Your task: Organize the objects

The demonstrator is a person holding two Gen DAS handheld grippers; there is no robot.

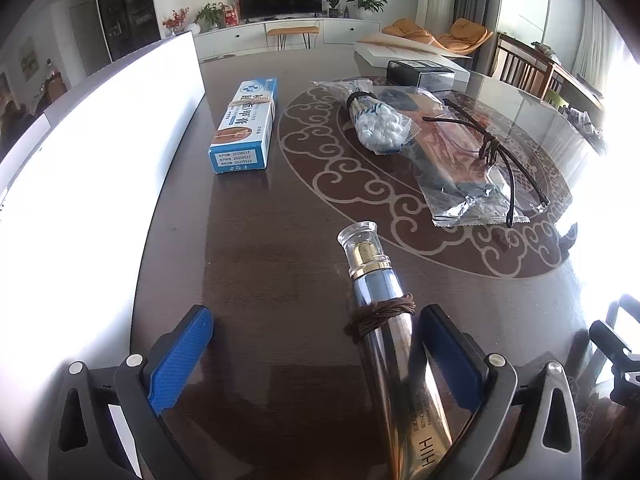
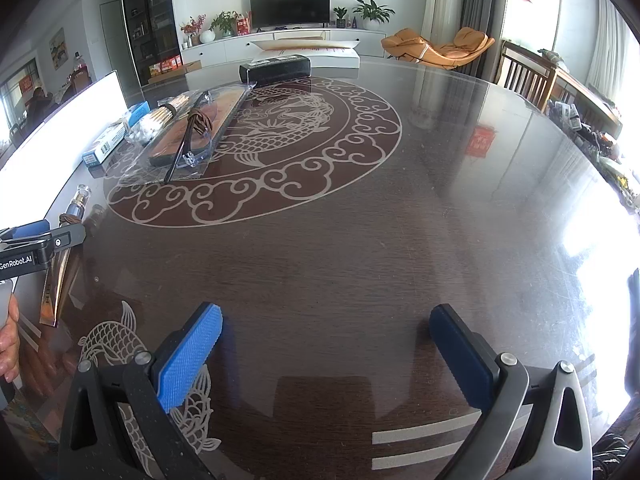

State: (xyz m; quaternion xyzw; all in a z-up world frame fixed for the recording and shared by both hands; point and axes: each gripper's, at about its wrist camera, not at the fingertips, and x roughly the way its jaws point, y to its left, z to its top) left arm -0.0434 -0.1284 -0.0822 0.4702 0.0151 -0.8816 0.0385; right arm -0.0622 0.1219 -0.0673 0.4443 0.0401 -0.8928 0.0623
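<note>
My left gripper (image 1: pixel 316 344) is open. A shiny cosmetic tube (image 1: pixel 384 312) with a clear cap and a brown cord around it lies on the table between its fingers, close to the right finger (image 1: pixel 452 360). Further off lie a blue box (image 1: pixel 246 126), a bag of cotton swabs (image 1: pixel 378 124), a flat clear packet (image 1: pixel 460 160) and glasses (image 1: pixel 504 160) tied with cord. My right gripper (image 2: pixel 326 352) is open and empty above bare table. The tube (image 2: pixel 74 216) and the left gripper (image 2: pixel 40 240) show at the far left of the right wrist view.
A large white box (image 1: pixel 100 160) stands along the left. A black box (image 1: pixel 420 72) and a flat white box (image 1: pixel 400 50) lie at the far side. The dark glass table (image 2: pixel 400 240) has a dragon pattern. Chairs stand at the right.
</note>
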